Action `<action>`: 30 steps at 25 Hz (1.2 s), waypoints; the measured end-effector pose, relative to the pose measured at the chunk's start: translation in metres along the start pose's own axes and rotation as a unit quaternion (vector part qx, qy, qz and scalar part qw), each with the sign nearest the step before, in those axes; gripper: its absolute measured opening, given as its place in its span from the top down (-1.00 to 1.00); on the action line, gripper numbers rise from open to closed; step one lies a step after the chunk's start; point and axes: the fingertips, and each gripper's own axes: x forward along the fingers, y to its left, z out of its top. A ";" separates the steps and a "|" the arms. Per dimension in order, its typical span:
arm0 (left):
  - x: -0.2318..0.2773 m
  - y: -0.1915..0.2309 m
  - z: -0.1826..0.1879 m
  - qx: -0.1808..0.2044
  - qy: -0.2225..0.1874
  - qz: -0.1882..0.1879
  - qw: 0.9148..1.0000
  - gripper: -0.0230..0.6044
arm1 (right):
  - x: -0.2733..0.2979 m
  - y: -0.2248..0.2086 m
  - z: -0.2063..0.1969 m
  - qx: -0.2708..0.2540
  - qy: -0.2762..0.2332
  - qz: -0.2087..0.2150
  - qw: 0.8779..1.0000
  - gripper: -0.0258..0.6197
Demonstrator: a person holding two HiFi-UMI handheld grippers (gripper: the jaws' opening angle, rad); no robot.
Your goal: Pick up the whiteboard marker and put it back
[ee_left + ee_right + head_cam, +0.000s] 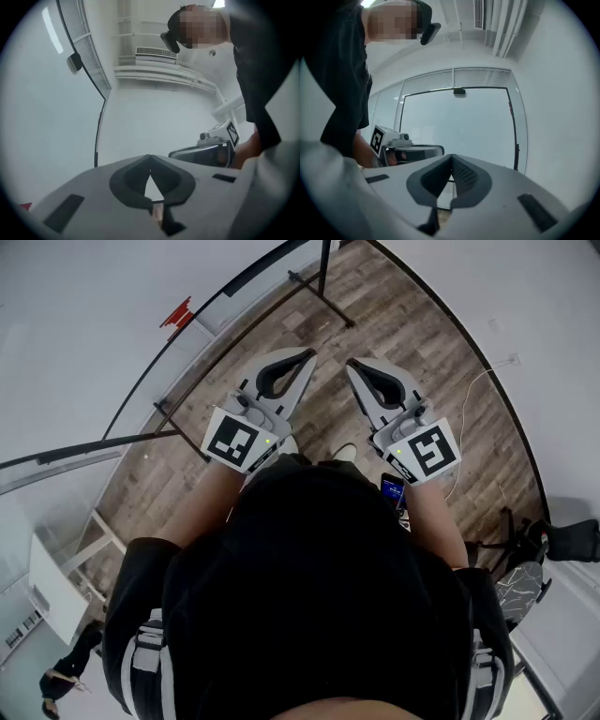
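Hovering level over wood floor (394, 324), left hand-held gripper (307, 354) and right hand-held gripper (352, 364), both closed, empty.

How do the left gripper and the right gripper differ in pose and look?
The left gripper slants toward the head view's right; the right gripper slants toward its left, so their tips converge. The left gripper's marker cube shows a different pattern from the right gripper's marker cube. Both are shut and empty, above the wooden floor.
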 end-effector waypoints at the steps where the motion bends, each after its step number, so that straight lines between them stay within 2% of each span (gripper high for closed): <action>1: 0.002 -0.004 0.003 0.002 -0.004 0.001 1.000 0.91 | -0.005 -0.002 0.000 0.001 0.000 0.001 1.000 0.94; 4: 0.010 -0.016 0.008 0.004 -0.016 0.002 1.000 0.91 | -0.017 -0.009 0.000 0.002 0.000 0.004 1.000 0.94; 8: 0.017 -0.026 -0.001 0.005 -0.001 0.008 1.000 0.91 | -0.028 -0.016 -0.004 -0.001 0.002 0.003 1.000 0.94; 15: 0.033 -0.041 0.001 0.004 -0.005 0.019 1.000 0.91 | -0.044 -0.031 -0.005 -0.007 -0.001 0.001 1.000 0.94; 30: 0.118 -0.074 -0.014 0.005 0.004 0.035 0.999 0.91 | -0.095 -0.102 -0.016 0.009 -0.019 0.021 1.000 0.94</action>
